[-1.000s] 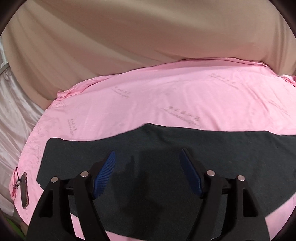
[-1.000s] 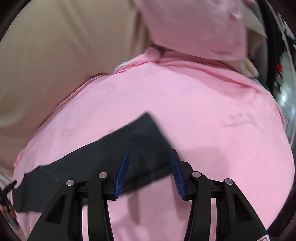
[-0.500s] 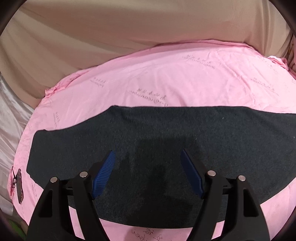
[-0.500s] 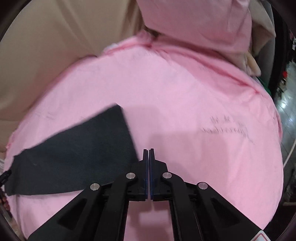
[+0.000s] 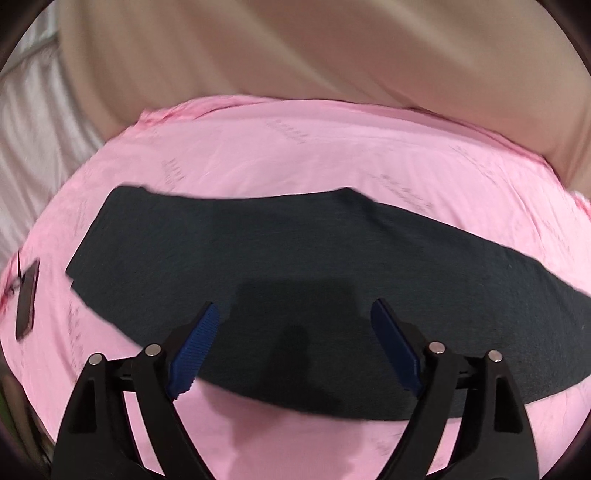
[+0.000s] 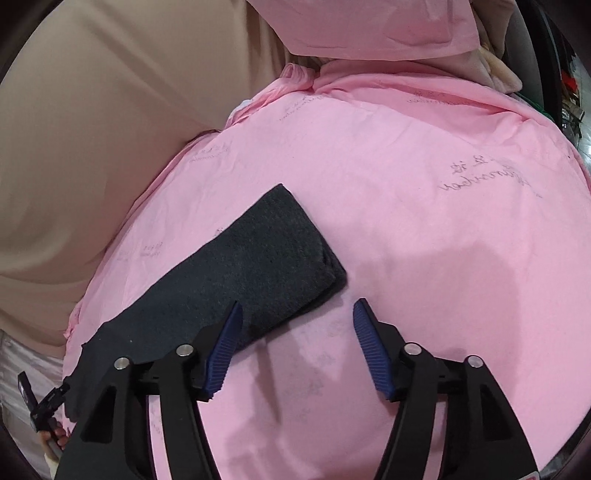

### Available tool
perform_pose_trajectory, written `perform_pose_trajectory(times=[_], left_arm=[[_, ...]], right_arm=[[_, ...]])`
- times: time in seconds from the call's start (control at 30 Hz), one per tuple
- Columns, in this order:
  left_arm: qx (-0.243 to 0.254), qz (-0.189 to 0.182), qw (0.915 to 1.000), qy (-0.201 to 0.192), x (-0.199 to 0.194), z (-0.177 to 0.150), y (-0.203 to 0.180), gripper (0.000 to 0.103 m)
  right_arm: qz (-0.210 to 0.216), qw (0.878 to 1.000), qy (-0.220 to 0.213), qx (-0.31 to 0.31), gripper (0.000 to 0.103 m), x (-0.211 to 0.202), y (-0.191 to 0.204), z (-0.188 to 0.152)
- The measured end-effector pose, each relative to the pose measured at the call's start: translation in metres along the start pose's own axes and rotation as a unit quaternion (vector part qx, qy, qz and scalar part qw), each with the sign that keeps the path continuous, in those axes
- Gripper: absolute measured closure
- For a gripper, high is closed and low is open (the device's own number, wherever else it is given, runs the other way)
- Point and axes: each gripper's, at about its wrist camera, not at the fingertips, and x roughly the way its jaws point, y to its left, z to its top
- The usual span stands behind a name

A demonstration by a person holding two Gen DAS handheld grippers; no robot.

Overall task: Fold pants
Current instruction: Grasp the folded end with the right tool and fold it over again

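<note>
Dark grey pants (image 5: 295, 266) lie flat in a long folded strip across a pink sheet (image 5: 332, 155). My left gripper (image 5: 295, 325) hovers over the strip's near edge toward its left part. Its jaws are opening, with only flat cloth below them and nothing pinched. In the right wrist view the pants' right end (image 6: 273, 251) is a folded-over edge. My right gripper (image 6: 295, 325) stands just past that end's near corner. Its jaws are opening, and its left pad (image 6: 225, 347) overlaps the cloth edge without gripping it.
A dark phone-like object (image 5: 27, 299) lies at the sheet's left edge. A beige curtain (image 5: 295, 48) hangs behind the bed. A pink pillow (image 6: 369, 26) lies at the far end, with clutter (image 6: 569, 81) beyond the right side. The other gripper's tip (image 6: 40, 410) shows at lower left.
The right gripper shut half a second ago beside the pants' end and has now reopened near it. The left gripper has widened and shifted left along the strip.
</note>
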Motion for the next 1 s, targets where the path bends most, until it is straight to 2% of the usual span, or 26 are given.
perform_pose_trajectory(times=[0.13, 0.23, 0.37, 0.43, 0.57, 0.6, 0.63, 0.67, 0.73, 0.77, 0.8, 0.83, 1.0], left_arm=[[-0.093, 0.008, 0.9956, 0.011, 0.005, -0.003, 0.081, 0.018], [-0.167, 0.006, 0.9859, 0.009, 0.006, -0.007, 0.142, 0.018], [-0.244, 0.025, 0.9695, 0.004, 0.013, -0.01, 0.209, 0.018], [-0.271, 0.014, 0.9623, 0.017, 0.021, -0.008, 0.233, 0.018], [-0.321, -0.04, 0.9448, 0.051, 0.054, -0.008, 0.258, 0.017], [-0.317, -0.033, 0.9474, 0.034, 0.054, -0.005, 0.257, 0.019], [-0.309, -0.032, 0.9497, 0.036, 0.055, -0.002, 0.254, 0.026], [-0.303, -0.035, 0.9514, 0.038, 0.058, 0.001, 0.252, 0.027], [-0.295, -0.015, 0.9546, 0.036, 0.061, 0.006, 0.246, 0.055], [-0.294, -0.001, 0.9551, 0.038, 0.061, 0.009, 0.245, 0.061], [-0.299, 0.001, 0.9536, 0.034, 0.06, 0.012, 0.246, 0.076], [-0.301, -0.009, 0.9531, 0.032, 0.058, 0.015, 0.25, 0.088], [-0.285, -0.019, 0.9583, 0.017, 0.019, 0.041, 0.251, 0.091]], right_arm=[[-0.016, 1.0, -0.009, 0.002, 0.04, 0.002, 0.018, 0.004], [-0.012, 1.0, -0.015, 0.009, 0.04, 0.0, 0.028, 0.003], [-0.025, 1.0, -0.016, -0.004, 0.051, -0.001, 0.042, -0.004], [-0.034, 0.999, -0.021, -0.006, 0.051, -0.002, 0.047, -0.011], [-0.034, 0.999, -0.02, -0.015, 0.049, -0.006, 0.053, -0.012], [-0.033, 0.999, -0.018, -0.016, 0.049, -0.006, 0.055, -0.012], [-0.034, 0.999, -0.017, -0.016, 0.049, -0.005, 0.057, -0.011], [-0.034, 0.999, -0.017, -0.016, 0.049, -0.001, 0.059, -0.017], [-0.031, 0.999, -0.018, -0.015, 0.053, 0.006, 0.061, -0.012], [-0.028, 0.999, -0.014, -0.015, 0.078, 0.009, 0.056, -0.011], [-0.023, 1.0, -0.007, -0.008, 0.097, 0.015, 0.054, -0.012], [-0.021, 1.0, -0.009, 0.004, 0.096, 0.016, 0.051, -0.012], [-0.004, 0.999, -0.026, 0.02, 0.097, -0.006, 0.055, -0.009]])
